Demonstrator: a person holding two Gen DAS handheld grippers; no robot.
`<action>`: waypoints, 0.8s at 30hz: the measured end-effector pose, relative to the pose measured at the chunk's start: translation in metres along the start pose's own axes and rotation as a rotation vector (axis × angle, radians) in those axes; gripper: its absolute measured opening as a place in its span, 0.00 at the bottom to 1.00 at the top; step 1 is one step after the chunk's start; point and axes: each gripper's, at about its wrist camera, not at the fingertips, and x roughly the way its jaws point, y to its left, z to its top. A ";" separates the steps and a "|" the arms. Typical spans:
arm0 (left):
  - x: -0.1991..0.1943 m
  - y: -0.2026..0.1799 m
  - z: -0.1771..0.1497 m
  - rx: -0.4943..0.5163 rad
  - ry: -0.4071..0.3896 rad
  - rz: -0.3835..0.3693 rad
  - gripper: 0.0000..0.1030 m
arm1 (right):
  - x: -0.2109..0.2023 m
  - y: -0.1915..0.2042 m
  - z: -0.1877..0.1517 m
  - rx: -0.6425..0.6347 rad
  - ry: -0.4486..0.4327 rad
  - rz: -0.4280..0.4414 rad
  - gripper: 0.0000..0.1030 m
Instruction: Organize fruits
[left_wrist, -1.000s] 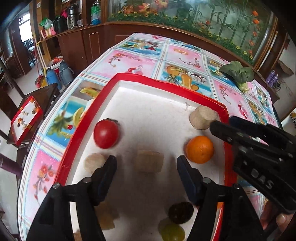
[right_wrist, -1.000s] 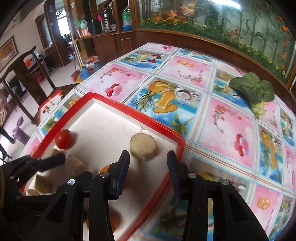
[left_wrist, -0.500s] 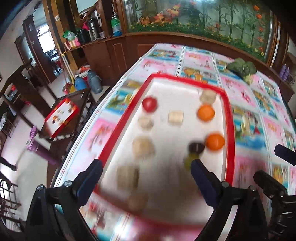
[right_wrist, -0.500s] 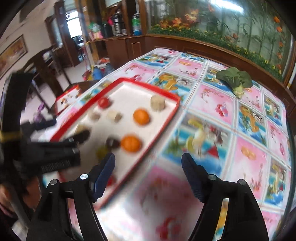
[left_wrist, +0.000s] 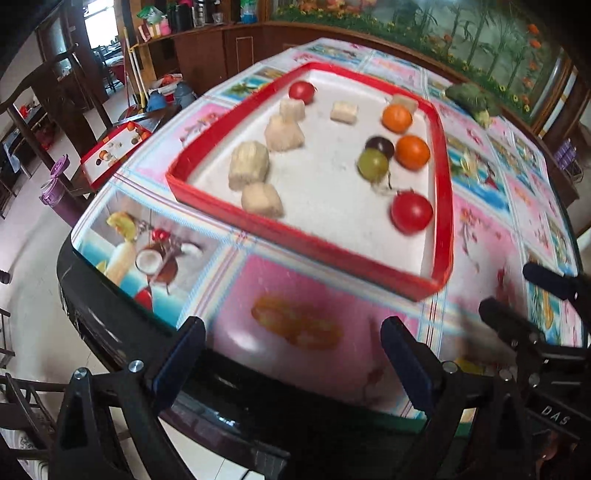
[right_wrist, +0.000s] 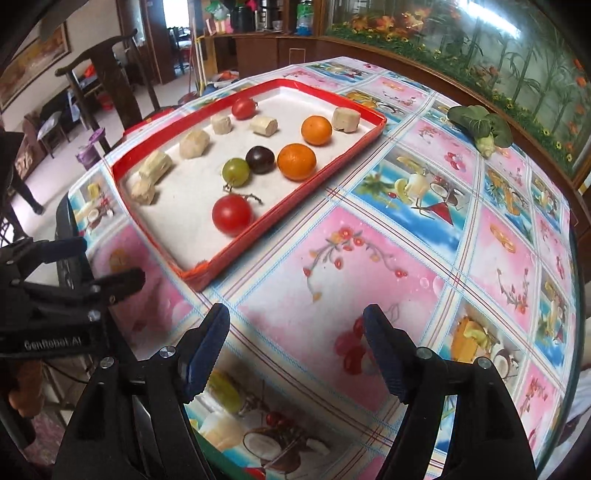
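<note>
A red-rimmed white tray (left_wrist: 441, 206) (right_wrist: 240, 243) lies on the fruit-print tablecloth. On it are two red tomatoes (left_wrist: 411, 212) (right_wrist: 232, 215), two oranges (left_wrist: 412, 152) (right_wrist: 296, 161), a dark plum (right_wrist: 260, 159), a green grape (right_wrist: 235, 172) and several pale chunks (left_wrist: 248, 166) in a row along its left side. My left gripper (left_wrist: 293, 354) hangs open over the table's near edge, short of the tray, with nothing between its fingers. My right gripper (right_wrist: 295, 347) is open over the bare cloth to the right of the tray, also holding nothing.
A leafy green vegetable (right_wrist: 480, 125) lies at the table's far right by the planter wall. The table's dark near-left edge (left_wrist: 110, 325) drops to the floor. Wooden chairs (right_wrist: 107, 85) and a low side table (left_wrist: 114, 151) stand on the left.
Both grippers have drawn back from over the tray to the near end of the table, and both jaws have widened. The whole tray now lies ahead of them.
</note>
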 end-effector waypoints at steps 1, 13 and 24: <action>-0.001 -0.001 -0.001 0.010 0.002 -0.005 0.94 | -0.001 0.000 0.000 -0.004 0.003 0.002 0.72; -0.002 -0.025 -0.010 0.170 0.029 -0.095 0.94 | 0.002 -0.002 -0.003 -0.049 0.046 -0.038 0.72; -0.004 -0.030 -0.010 0.215 -0.017 -0.089 0.94 | 0.008 -0.001 -0.002 -0.035 0.064 -0.039 0.72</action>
